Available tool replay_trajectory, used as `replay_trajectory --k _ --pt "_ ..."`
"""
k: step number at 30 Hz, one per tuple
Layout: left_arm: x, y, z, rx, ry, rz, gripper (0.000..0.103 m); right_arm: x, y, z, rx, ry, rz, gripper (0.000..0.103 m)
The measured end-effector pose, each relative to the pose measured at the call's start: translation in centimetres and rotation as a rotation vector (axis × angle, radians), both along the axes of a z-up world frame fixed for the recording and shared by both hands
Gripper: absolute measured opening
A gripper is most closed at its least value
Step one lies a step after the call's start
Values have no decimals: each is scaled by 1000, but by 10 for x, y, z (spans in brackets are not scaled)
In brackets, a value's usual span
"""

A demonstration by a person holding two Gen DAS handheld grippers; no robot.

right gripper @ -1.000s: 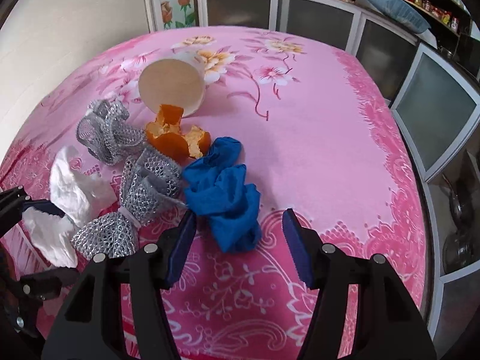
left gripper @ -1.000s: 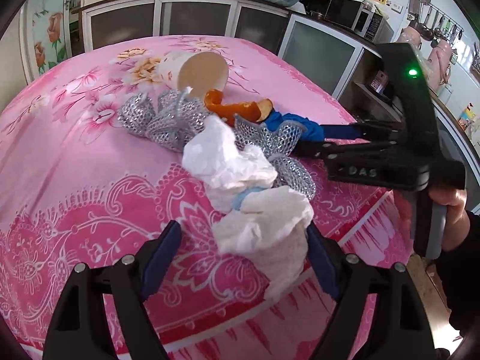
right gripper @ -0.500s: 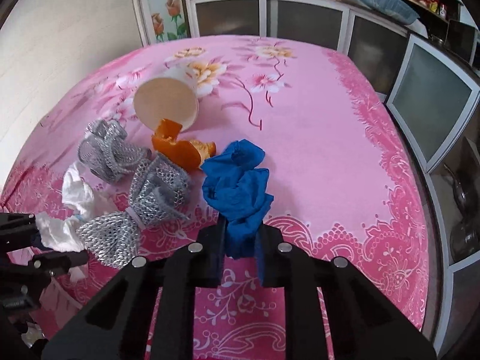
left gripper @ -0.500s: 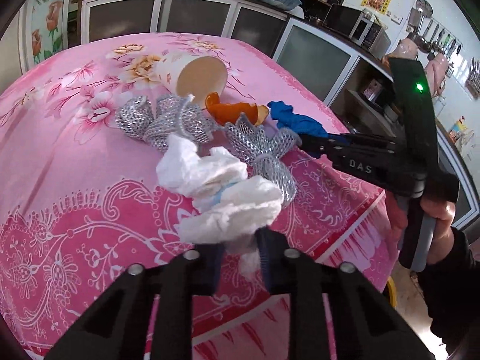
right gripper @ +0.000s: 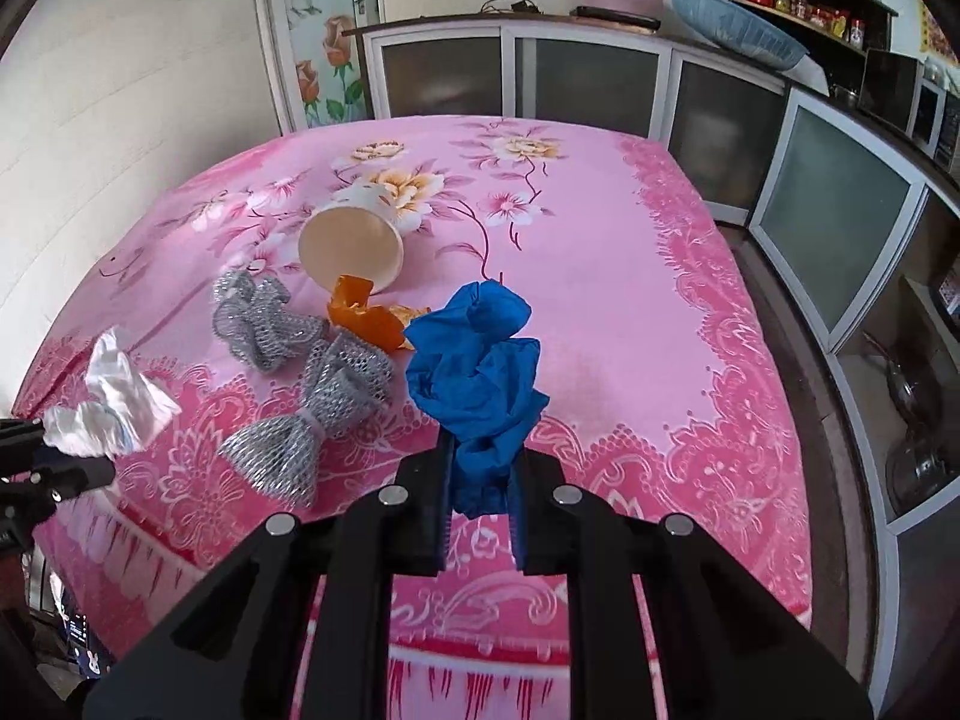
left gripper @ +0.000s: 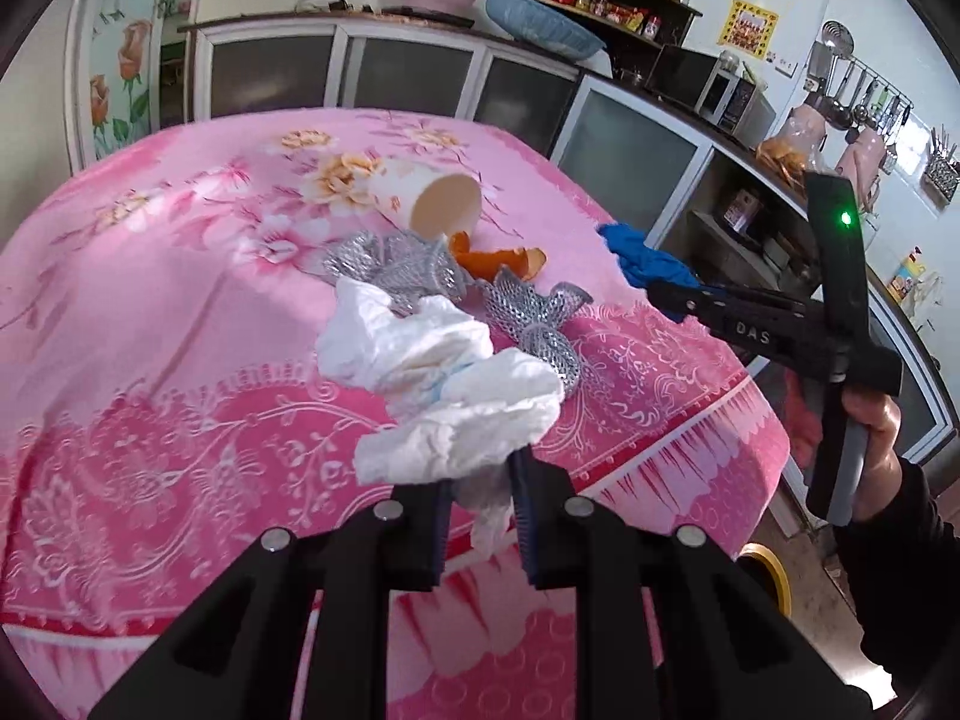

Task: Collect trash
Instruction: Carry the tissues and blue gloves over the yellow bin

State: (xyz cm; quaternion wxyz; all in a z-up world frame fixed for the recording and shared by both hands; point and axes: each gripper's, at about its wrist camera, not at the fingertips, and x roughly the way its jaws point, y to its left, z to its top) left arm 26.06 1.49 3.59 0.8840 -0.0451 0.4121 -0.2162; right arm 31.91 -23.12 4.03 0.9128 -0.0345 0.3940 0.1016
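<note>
Left wrist view: the left gripper (left gripper: 480,498) is clamped on the crumpled white tissue (left gripper: 444,384), pinched by its near tail so the bulk hangs free of the desk (left gripper: 150,360). Right gripper (right gripper: 480,498) likewise grips the blue glove (right gripper: 480,372); cup (right gripper: 354,240), peel (right gripper: 366,318) and mesh bows (right gripper: 312,384) lie beyond.

Both views are bright with soft, even daylight. In the left view the wall at the far right glows pale and washed out, as if lit from that side. The pink cloth (left gripper: 150,324) shows no hard shadows, only faint ones under the clutter. The fisheye lens bends the cabinets (right gripper: 600,84) and rounds the desk edge, and black corners frame each picture. The centre is sharp; the black tongs (left gripper: 480,516) close to the lens look dark and slightly soft.
</note>
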Motion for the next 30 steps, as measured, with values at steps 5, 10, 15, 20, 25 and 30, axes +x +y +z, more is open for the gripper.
replay_trajectory --k 5,10,15,20,25,30 --pt "-19 9 12 0 -24 5 17 -30 -8 13 13 -24 -22 14" --pt "-37 7 23 -3 -46 -12 17 -63 -19 26 22 -48 -50 14" --pt "-54 -11 33 -3 -71 -68 17 -103 -32 42 26 -82 -84 14" --pt "-67 -39 40 1 -90 -146 17 -142 -53 54 30 -114 -136 14" --pt "-81 -77 45 -3 -100 -237 17 -181 -81 59 34 -131 -207 14" --pt "-93 -122 50 -10 -114 -340 17 -226 -117 61 40 -140 -303 14"
